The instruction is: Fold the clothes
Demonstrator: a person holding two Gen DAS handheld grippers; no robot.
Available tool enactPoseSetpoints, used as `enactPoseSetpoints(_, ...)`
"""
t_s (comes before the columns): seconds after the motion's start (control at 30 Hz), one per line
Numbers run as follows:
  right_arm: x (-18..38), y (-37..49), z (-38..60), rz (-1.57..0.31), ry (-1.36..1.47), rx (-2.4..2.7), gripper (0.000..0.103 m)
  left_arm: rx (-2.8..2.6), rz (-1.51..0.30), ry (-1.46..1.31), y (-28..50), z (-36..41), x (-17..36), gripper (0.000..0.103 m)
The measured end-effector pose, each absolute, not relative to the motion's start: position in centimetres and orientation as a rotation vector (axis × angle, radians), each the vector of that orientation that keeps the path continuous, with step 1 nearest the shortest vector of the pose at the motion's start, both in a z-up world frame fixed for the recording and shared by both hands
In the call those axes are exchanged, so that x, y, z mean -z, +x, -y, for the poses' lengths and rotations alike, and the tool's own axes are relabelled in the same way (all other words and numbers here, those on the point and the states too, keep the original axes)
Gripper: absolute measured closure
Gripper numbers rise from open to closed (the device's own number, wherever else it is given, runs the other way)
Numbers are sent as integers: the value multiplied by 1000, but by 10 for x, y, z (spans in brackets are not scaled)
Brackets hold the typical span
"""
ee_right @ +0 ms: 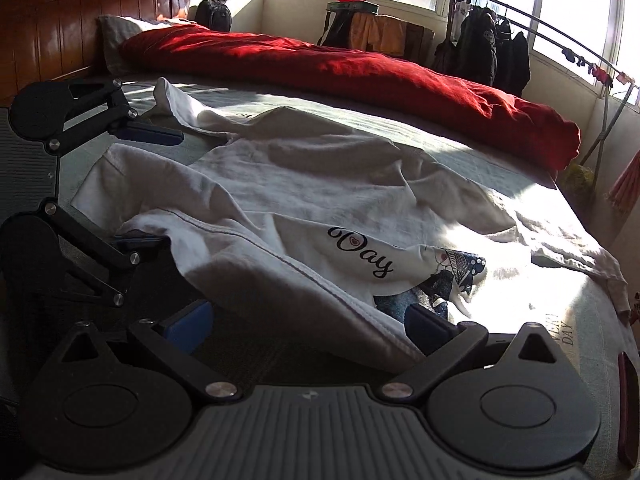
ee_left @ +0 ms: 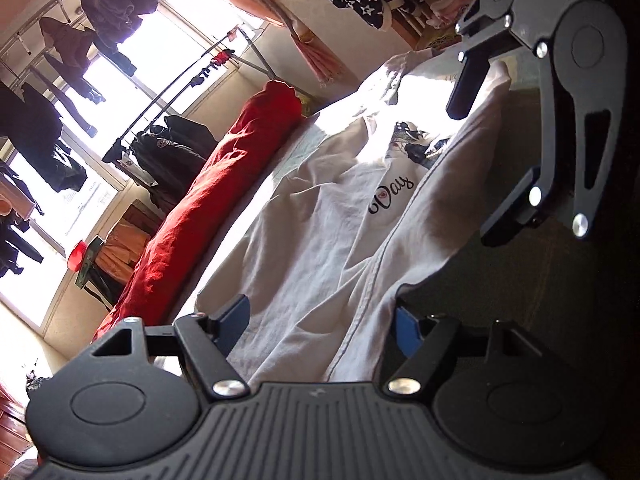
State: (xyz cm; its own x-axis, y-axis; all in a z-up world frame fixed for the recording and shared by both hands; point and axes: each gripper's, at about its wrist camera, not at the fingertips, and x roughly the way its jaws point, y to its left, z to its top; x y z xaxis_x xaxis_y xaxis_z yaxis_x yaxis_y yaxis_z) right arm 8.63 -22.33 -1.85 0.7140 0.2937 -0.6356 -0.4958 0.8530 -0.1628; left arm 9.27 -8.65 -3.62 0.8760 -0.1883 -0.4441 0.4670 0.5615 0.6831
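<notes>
Soft, creased white cloth shirt [ee_right: 304, 184] on the bed; matt black plastic hand-held gripper [ee_right: 308, 326]; glossy wooden headboard [ee_right: 80, 20] behind.

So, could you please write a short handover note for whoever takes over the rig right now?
Left gripper: open, fingers either side of the white shirt's edge.
Right gripper: open, at the folded-over edge near the print.
The shirt lies rumpled on the bed, one side flapped over; the red duvet is rolled along the far side.
Done: partial first fold, at most.
Left: grip, smooth, finish folding.
</notes>
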Motion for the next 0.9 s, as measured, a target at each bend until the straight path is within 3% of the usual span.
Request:
enactPoseSetpoints(0.33,67,93,167,-375,-764,-108,0,422,-359,828,91,80,36,27)
enactPoseSetpoints(0.6,32,86,185,-272,-680,-38,0,369,-334,969,97,99,73,27)
enactPoseSetpoints(0.9,46,91,213,-265,-696,90,0,247,-311,780,103,66,39,27)
